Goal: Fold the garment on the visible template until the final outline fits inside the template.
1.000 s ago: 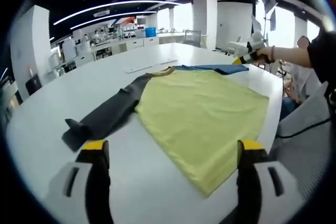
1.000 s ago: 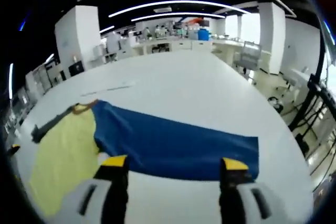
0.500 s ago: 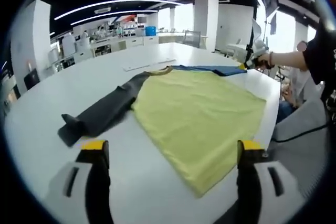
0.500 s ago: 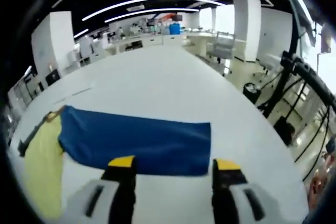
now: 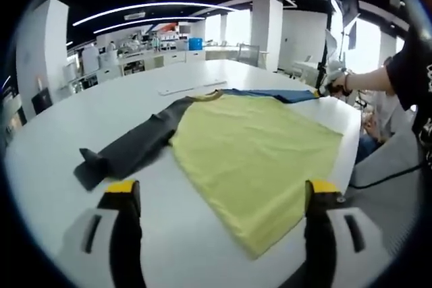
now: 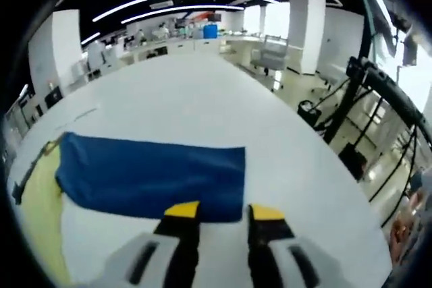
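Clearly the garment (image 5: 256, 146) lies flat across the centre of the left gripper view on the white desk (image 5: 61, 139), the left tool (image 5: 216, 197) wide open below it. The right tool (image 6: 216, 212), jaws narrowed at the blue sleeve (image 6: 152, 177) cuff, may pinch only the edge and lose it mid-fold.

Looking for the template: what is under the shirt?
Around the shirt lies bare white table, and no template outline shows. Whatever lies beneath the yellow body, the grey sleeve and the blue sleeve is covered.
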